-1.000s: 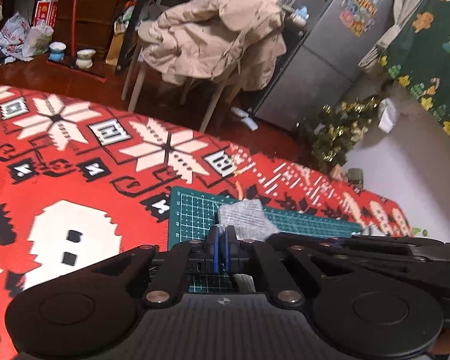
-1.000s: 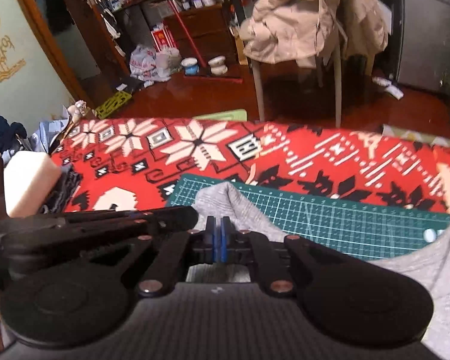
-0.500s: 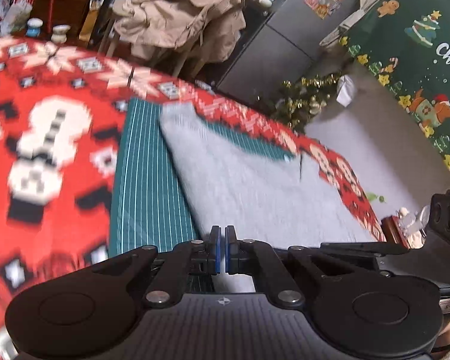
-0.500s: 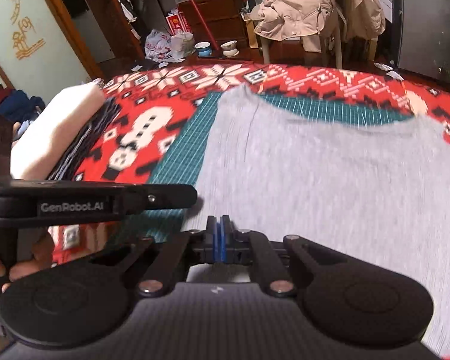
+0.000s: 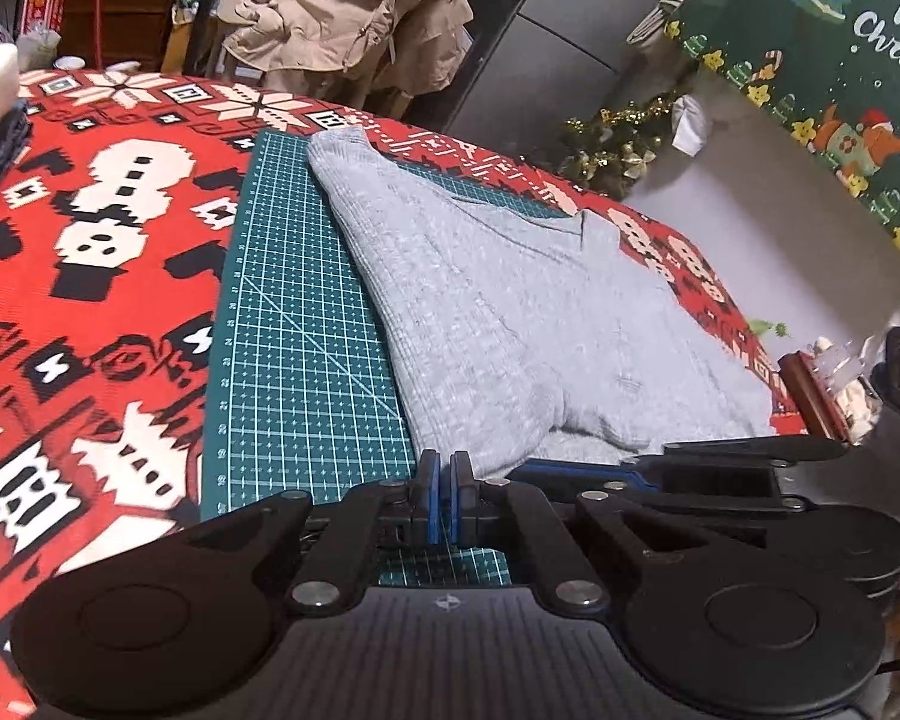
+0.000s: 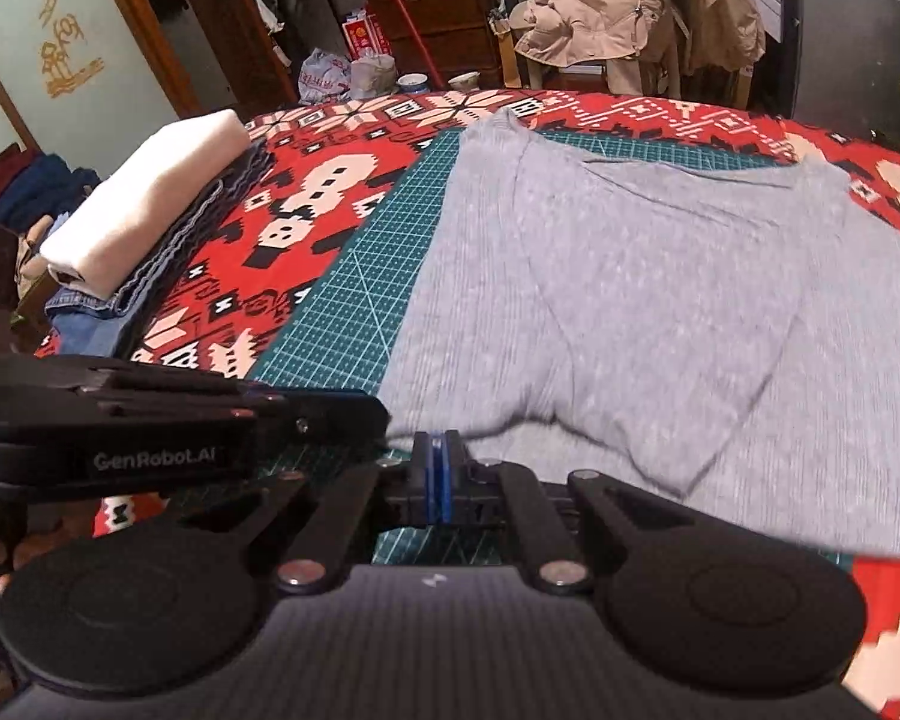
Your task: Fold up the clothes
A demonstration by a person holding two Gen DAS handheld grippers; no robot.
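1. Task item: a grey shirt lies spread on a green cutting mat, which rests on a red patterned tablecloth. The shirt's far edge runs past the mat onto the cloth.

2. Left gripper: jaws clenched, pads together at the shirt's near edge. Whether a thin layer of cloth is pinched between them cannot be told; the fabric meets the tips but the seam is hidden.

3. Right gripper: jaws likewise clenched at the near hem. A fold of grey cloth passes just over its tips; a grip cannot be confirmed.

4. Step in hand, by judgement: the shirt is being laid out flat, with the near edge drawn toward the person. One sleeve lies doubled over the body near the hem, so no proper fold appears done.

5. Next move, by judgement: both grippers should let go of the hem, then take one side edge and carry it across the body. This calls for low, level travel so the cloth does not bunch.

6. Surroundings: a stack of folded clothes sits at the left end of the table, well apart from the shirt. A chair draped with a beige coat stands beyond the table.

7. Obstruction: none on the mat. The two grippers sit close together, so they may crowd each other.
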